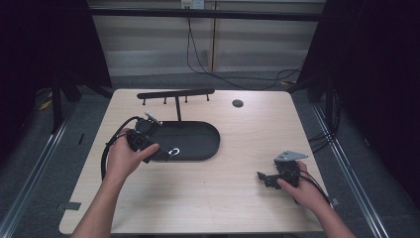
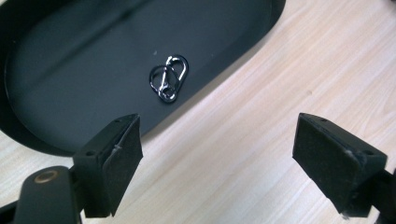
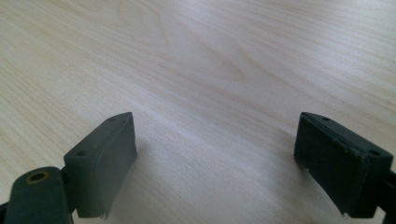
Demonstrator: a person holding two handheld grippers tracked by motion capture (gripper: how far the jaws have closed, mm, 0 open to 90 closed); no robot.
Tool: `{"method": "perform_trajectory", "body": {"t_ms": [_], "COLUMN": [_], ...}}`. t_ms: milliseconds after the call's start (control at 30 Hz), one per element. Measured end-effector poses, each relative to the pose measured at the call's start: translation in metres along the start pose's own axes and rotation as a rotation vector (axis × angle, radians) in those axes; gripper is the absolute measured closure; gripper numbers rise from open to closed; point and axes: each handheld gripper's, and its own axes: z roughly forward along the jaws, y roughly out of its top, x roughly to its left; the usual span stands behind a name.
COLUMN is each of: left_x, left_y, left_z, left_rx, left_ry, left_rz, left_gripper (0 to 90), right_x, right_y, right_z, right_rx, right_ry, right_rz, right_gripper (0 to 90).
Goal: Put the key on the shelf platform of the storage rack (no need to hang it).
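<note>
- the left gripper (image 1: 166,153) hovered at the near rim of the black oval tray (image 1: 208,130), its jaws spread wide and holding nothing; in the left gripper view the left gripper (image 2: 217,154) looked down on bare wood just outside the black oval tray (image 2: 70,70).
- the carabiner clips (image 2: 169,78) — two small metal ones, linked or overlapping — lay flat on the tray floor near its near edge, just ahead of the open jaws. in the high view the carabiner clips (image 1: 175,151) showed as a small bright glint beside the left jaw tips.
- the right gripper (image 1: 263,177) rested low over the table (image 1: 237,198) on the person's right, well apart from the tray. in the right gripper view the right gripper (image 3: 215,154) showed its jaws parted and empty over plain wood.
- a black hook rack (image 1: 176,93) stood on a post at the far side of the tray; judged, it was the likely place for the clips.
- risks, as judged:
  - the clips lay flat and thin on a hard floor, so the pads could close above them and grip nothing.
  - the tray's raised rim lay between the jaws and the clips; a low approach could strike it and shift the tray.
  - a grip on one clip alone could drag or drop the other — whether they were joined could not be told.
  - smooth metal could slip or twist in the pads on lifting.
</note>
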Motion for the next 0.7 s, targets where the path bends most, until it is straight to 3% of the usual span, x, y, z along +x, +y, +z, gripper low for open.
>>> {"method": "perform_trajectory", "body": {"t_ms": [600,700], "left_x": [0.000,0.001], "left_y": [-0.029,-0.035], "left_z": [0.003,0.005], "left_rx": [-0.004,-0.006], "left_ry": [-0.021,-0.018], "left_rz": [0.042,0.033], "left_gripper": [15.6,15.6], "right_x": [0.000,0.000], "right_y": [0.000,0.000], "right_z": [0.000,0.000], "right_rx": [0.000,0.000], "right_ry": [0.000,0.000], "right_rz": [0.000,0.000], "right_gripper": [12.3,12.3]}}
